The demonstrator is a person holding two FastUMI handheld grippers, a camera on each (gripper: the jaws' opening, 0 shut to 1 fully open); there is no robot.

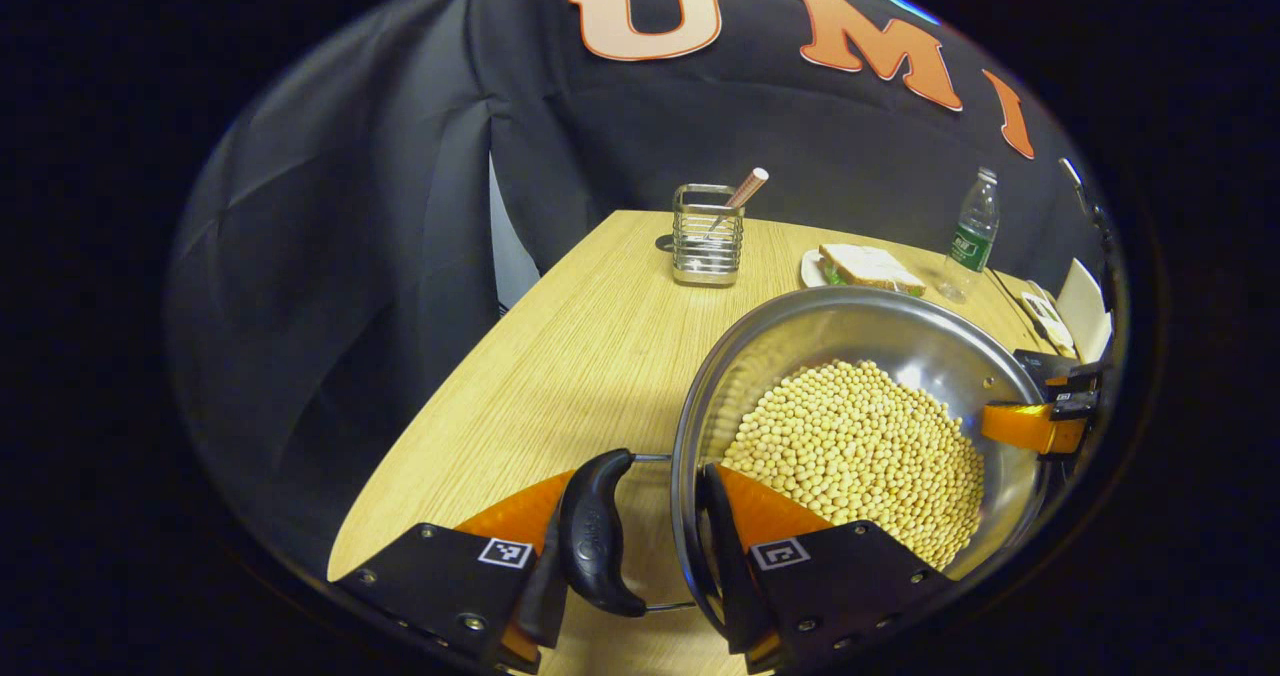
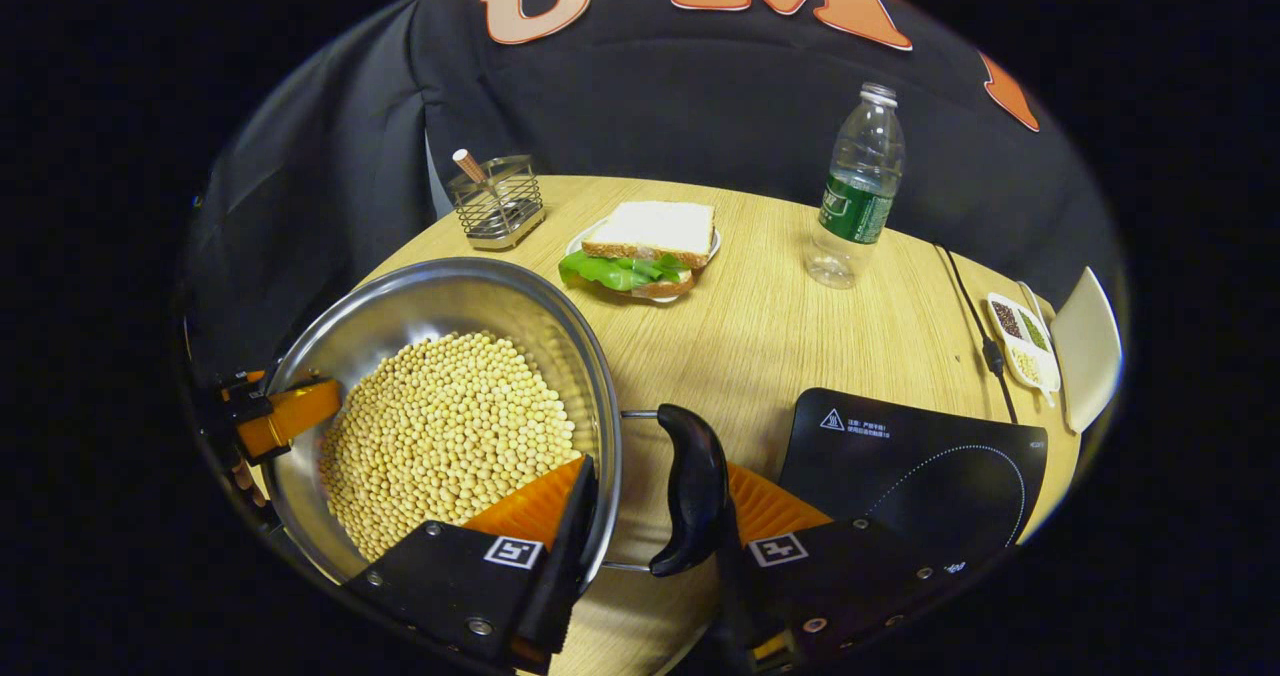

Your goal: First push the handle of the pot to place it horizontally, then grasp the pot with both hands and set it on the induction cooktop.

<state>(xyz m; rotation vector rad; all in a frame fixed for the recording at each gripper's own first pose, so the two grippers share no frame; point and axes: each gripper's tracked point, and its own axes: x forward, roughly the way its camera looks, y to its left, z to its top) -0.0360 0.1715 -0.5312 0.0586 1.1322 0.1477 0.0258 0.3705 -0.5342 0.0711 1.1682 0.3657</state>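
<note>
The wooden bench (image 2: 760, 336) fills the middle of both views, running up to the dark cloth wall. On it, the steel pot (image 2: 470, 301), largest of the things and loaded with pale beans (image 2: 450, 426), sits at the lower left of the right gripper view and at the lower right of the left gripper view (image 1: 860, 326). The black induction cooktop (image 2: 930, 456) lies flat at the lower right of the right gripper view, just beside the pot and apart from it; whether the pot's base rests on the bench or is lifted cannot be told.

The left tongs (image 1: 650, 546) at the bottom of the left gripper view are partly closed, one finger inside the pot's rim and the other outside the black side handle (image 1: 597, 536), bracketing rim and handle together. The right tongs (image 2: 645, 526) do the same on the opposite side, around the other black handle (image 2: 692, 501). Whether the fingers truly press is hard to tell.

Farther up the bench stand a water bottle (image 2: 858, 191), a sandwich (image 2: 645, 246) on a small plate, a wire utensil holder (image 2: 497, 201), and, at the right edge, a small divided dish (image 2: 1020, 341).
</note>
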